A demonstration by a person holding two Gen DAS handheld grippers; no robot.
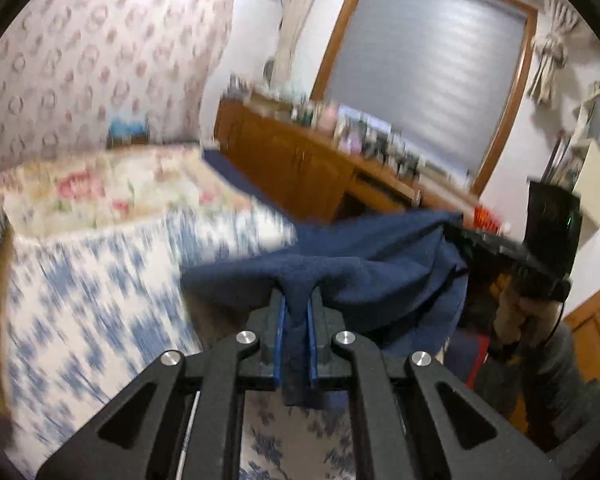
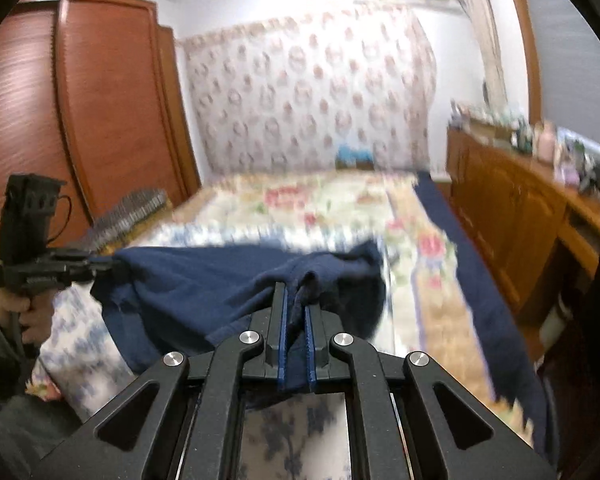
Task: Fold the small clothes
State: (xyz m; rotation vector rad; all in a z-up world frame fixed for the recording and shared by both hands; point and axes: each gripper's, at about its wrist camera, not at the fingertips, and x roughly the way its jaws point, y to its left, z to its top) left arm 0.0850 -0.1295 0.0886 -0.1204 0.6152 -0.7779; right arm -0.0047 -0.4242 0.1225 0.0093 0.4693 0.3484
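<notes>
I've got both claws clamped on the navy garment (image 1: 360,276), which hangs stretched in the air above the bed (image 1: 100,280).

Left gripper (image 1: 296,312): jaws nearly closed, a bunched fold of the navy cloth pinched between the blue pads (image 1: 281,344). The fabric runs down through the jaws and spreads out ahead of the tips, to both sides. In the left wrist view the cloth's far corner leads off to the right gripper (image 1: 460,236), whose jaws bite that corner; my right hand (image 1: 512,312) shows below it on the handle.

Right gripper (image 2: 296,312): jaws likewise pressed onto a twisted ridge of the same garment (image 2: 220,280), cloth passing between the pads (image 2: 284,340) and fanning out forward of the tips and toward the left. At the far left of that view the left gripper (image 2: 112,266) pinches the opposite corner, my left hand (image 2: 24,312) wrapped round the grip below.

Relative to the bed: the garment is held above its near, blue-and-white patterned part (image 2: 80,352), not lying flat on it; whether any hem touches the cover I cannot tell, motion blur is heavy. A floral quilt (image 2: 320,208) covers the bed's far part. A wooden wardrobe (image 2: 80,100) stands beside the bed on one side, a long wooden dresser (image 2: 520,208) with small items on top on the other. A floral curtain (image 2: 308,92) hangs behind the head of the bed.
</notes>
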